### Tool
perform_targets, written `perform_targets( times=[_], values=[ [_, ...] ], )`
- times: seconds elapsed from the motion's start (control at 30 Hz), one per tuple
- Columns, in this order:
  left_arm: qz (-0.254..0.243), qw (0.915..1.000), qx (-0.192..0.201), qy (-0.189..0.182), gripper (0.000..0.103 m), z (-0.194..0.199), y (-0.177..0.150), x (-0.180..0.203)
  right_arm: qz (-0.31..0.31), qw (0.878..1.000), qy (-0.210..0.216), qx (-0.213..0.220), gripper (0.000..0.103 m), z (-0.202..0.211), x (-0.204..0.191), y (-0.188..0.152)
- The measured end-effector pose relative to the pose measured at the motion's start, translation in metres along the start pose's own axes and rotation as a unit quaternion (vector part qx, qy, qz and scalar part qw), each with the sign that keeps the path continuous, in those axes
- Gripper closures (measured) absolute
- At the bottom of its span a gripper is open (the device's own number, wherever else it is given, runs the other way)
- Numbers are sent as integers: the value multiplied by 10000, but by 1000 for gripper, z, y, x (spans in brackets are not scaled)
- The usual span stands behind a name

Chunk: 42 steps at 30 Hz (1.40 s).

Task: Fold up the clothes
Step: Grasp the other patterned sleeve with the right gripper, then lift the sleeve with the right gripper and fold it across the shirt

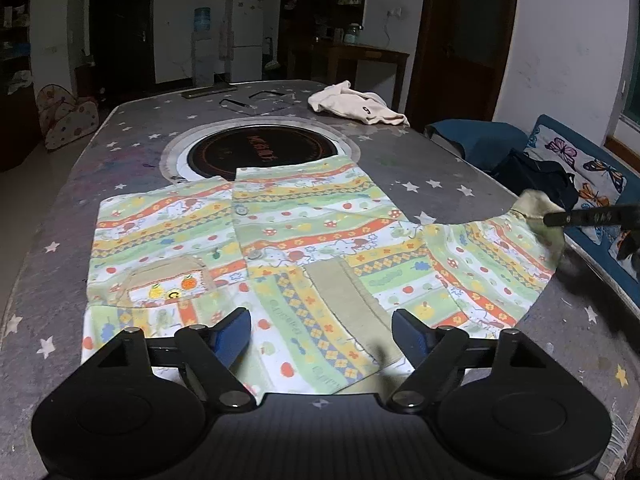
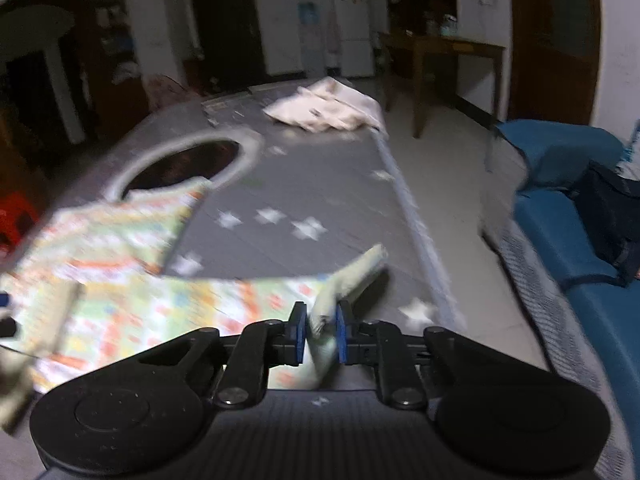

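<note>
The left gripper (image 1: 322,334), a black two-finger tong with blue pads, is hovering with its jaws spread wide above the near hem of the child's cotton shirt (image 1: 288,248), which is printed in wavy green, orange and yellow bands; nothing is being pinched between its pads. The right gripper (image 2: 322,334), of the same build, is pinching the pale green cuff of the shirt's sleeve (image 2: 352,280) between its pressed-together blue pads and is holding it raised off the surface, near the table's right edge. The shirt is lying spread flat, front up, on the oval table covered by a grey cloth with white stars (image 1: 440,176), its collar end overlapping the round black induction hob (image 1: 260,148) set into the middle. Well beyond it, a crumpled cream garment (image 1: 356,106) is lying at the far end. A blue sofa (image 2: 568,216) is standing just beside the table.
</note>
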<state>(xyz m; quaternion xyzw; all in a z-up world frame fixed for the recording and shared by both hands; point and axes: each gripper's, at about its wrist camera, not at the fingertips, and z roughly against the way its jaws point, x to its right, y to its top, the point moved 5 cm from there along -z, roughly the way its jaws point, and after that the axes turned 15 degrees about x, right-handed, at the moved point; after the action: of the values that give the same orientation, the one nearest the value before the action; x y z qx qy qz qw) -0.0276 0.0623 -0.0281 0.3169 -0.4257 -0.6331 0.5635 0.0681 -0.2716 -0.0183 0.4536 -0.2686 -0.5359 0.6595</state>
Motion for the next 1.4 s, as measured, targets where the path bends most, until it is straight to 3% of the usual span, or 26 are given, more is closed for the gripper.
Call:
perform_targets(
  times=[0.33, 0.73, 1.03, 1.4],
  values=[
    [186, 9994, 180, 209, 13, 19, -2, -19, 565, 9897, 1298, 225, 93, -5, -103, 43],
    [599, 9959, 389, 557, 10, 50, -11, -56, 1488, 9565, 2492, 300, 94, -19, -246, 58],
    [848, 9921, 526, 762, 7, 71, -18, -77, 1928, 9361, 2931, 259, 94, -24, -318, 49],
    [998, 9898, 550, 858, 6, 79, -23, -88, 2065, 9232, 3242, 69, 93, -29, -357, 26]
  ],
)
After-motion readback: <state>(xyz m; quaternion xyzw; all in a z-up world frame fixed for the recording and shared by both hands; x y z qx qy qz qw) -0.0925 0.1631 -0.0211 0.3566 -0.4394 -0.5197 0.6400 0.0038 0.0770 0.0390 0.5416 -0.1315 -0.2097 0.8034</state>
